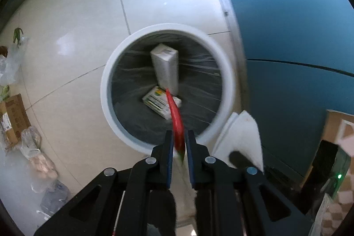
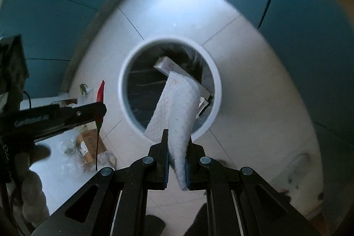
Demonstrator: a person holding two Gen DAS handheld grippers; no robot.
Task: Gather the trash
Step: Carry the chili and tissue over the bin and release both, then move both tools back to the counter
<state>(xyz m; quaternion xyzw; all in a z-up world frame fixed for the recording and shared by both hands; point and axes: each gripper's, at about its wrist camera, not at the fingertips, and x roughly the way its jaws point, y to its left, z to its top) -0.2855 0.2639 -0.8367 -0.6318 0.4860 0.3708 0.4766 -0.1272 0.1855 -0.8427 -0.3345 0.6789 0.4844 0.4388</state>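
Red chili pepper [image 1: 176, 118] clamped in left hand-held gripper [image 1: 179, 147], tip pointing ahead over the white round trash bin [image 1: 106, 90]. Right hand-held gripper [image 2: 177, 147] pinches a white paper towel [image 2: 179, 107], sheet hanging over the same bin's mouth. Bin has a dark liner; inside, a white carton [image 1: 166, 68] upright and a green-printed box [image 1: 159, 101] flat. Bin stands on glossy white tile floor [image 1: 73, 21], teal wall [image 1: 287, 25] right of left gripper. Far left of it: cardboard box [image 1: 13, 116], plastic bags [image 1: 33, 143].
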